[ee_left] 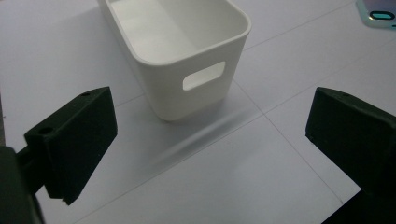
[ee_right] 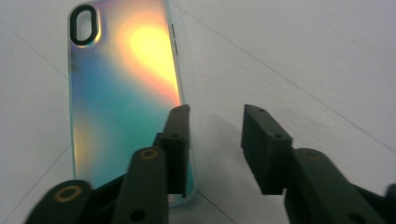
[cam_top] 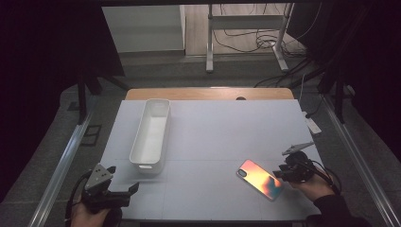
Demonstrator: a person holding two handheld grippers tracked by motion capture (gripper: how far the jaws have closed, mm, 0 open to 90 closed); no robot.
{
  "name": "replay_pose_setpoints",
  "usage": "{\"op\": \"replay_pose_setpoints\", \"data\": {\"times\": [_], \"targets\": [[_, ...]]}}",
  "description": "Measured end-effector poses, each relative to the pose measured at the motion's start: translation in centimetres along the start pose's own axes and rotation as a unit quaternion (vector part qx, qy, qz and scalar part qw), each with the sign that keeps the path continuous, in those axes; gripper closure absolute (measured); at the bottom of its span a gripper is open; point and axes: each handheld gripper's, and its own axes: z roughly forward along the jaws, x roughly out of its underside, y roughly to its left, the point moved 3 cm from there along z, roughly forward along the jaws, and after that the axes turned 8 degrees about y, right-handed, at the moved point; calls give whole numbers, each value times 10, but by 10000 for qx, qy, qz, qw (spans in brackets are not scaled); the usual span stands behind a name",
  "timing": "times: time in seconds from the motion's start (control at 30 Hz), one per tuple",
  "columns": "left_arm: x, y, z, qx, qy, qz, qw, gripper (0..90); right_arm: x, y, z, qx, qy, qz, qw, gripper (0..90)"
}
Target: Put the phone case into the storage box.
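An iridescent phone [cam_top: 260, 178], camera cutout at its far end, lies flat on the white table [cam_top: 213, 132] at the front right. Just right of it is my right gripper [cam_top: 280, 172]. In the right gripper view this gripper [ee_right: 215, 112] is partly open: one finger [ee_right: 177, 140] lies over the phone's [ee_right: 121, 93] near right edge, the other over bare table, and nothing is pinched. My left gripper [cam_top: 123, 177] rests at the front left, open wide [ee_left: 212, 130] and empty. It faces the handle end of a white oblong bin [ee_left: 196, 88].
The empty bin [cam_top: 140, 137] runs front to back on the table's left half. A wooden strip [cam_top: 208, 93] borders the far edge. A power strip [cam_top: 312, 125] hangs off the right side. Metal rails and floor cables surround the table.
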Motion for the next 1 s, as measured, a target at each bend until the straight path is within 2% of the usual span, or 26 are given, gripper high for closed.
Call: {"op": "replay_pose_setpoints", "data": {"times": [0.23,0.47,0.57,0.6,0.7,1.0], "targets": [[0,0,0,-5,-1,-2,10000,26,1,8,-5,-24,-99,-135,9999,382],[0,0,0,-2,8,-1,10000,26,0,18,-5,-45,-54,-295,9995,214],[0,0,0,-4,12,1,10000,26,-2,22,-5,-78,-82,-318,9994,100],[0,0,0,-5,11,1,10000,26,-2,22,-5,-78,-82,-318,9994,100],[0,0,0,-7,13,5,10000,26,-3,25,-4,-138,-57,-304,9994,13],[0,0,0,-10,19,8,10000,27,-9,35,-1,-142,-62,-513,9986,0]]}}
